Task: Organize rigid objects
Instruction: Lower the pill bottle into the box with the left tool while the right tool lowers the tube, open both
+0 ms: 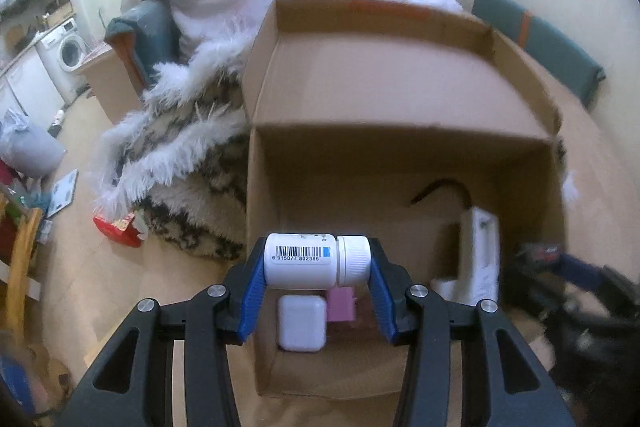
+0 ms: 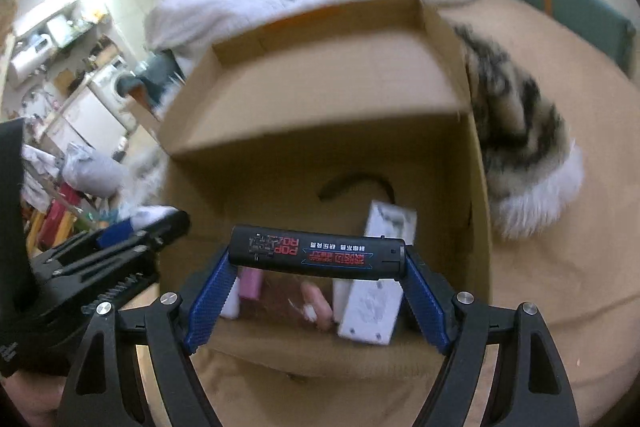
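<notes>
The left hand-held gripper (image 1: pixel 317 261) pinches a white pill bottle (image 1: pixel 316 260) end to end; the bottle lies crosswise between the blue pads, barcode label facing the camera, ribbed cap toward the right pad. It is held above the near left part of an open cardboard box (image 1: pixel 400 99).

The right hand-held gripper (image 2: pixel 317 253) pinches a black cylinder (image 2: pixel 317 253) with red and white print, also end to end and crosswise, above the same cardboard box (image 2: pixel 320 87).

Left wrist view only:
- A white earbud case (image 1: pixel 301 323) on the box floor, directly below the bottle.
- A pink block (image 1: pixel 342 303) just beside the case.
- A red packet (image 1: pixel 118 229) on the floor outside the box.

Right wrist view only:
- A pink rounded item (image 2: pixel 318 305) on the box floor, blurred.
- The left gripper body at the left edge, with the white bottle visible at its tip.

Both views:
- A white adapter-like block (image 1: pixel 478 251) (image 2: pixel 370 311) with a dark cable (image 1: pixel 440 187) inside the box at the right.
- A furry patterned blanket (image 1: pixel 180 163) beside the box, on the bed.
</notes>
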